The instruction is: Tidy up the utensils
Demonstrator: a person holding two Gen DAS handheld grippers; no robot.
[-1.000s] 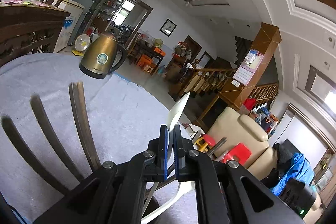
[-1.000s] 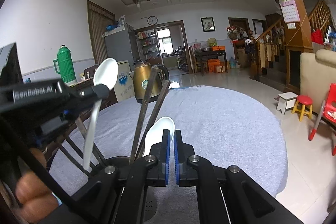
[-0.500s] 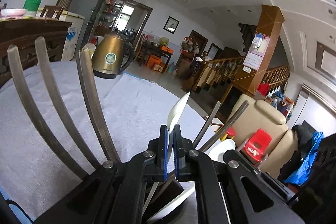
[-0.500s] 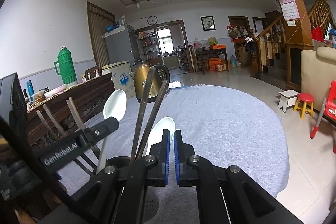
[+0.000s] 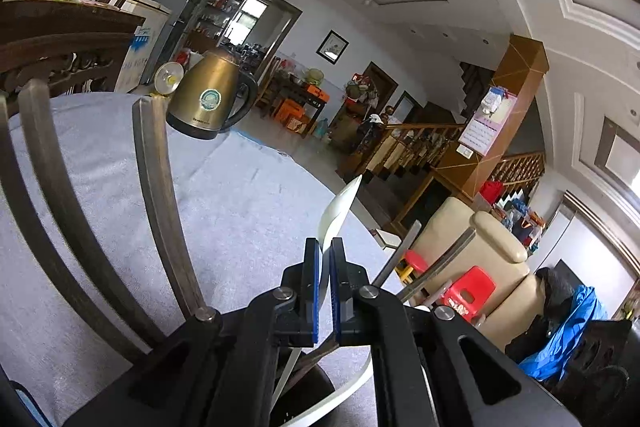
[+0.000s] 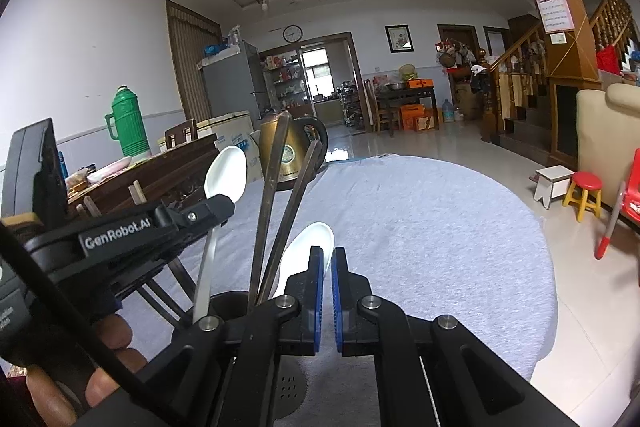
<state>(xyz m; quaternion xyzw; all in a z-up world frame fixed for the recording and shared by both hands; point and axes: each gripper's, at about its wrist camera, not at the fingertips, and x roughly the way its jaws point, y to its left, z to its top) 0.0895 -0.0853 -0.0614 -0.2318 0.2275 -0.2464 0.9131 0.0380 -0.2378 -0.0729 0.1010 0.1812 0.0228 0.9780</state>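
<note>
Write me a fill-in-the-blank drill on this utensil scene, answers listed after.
1. The left gripper is shut on a ____ spoon.
2. The kettle on the table is ____ coloured.
3. The right gripper holds ____.
4. The flask is ____.

Answers: white; gold; nothing; green

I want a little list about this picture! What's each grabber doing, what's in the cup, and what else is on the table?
left gripper: jaws shut on a white spoon, its handle reaching down to the cup
right gripper: jaws shut, nothing between them
dark cup: holds two dark chopsticks and a second white spoon
more chopsticks: standing left of the cup; what holds them is hidden
table: round, covered in grey cloth
kettle: gold, at the far edge
</note>
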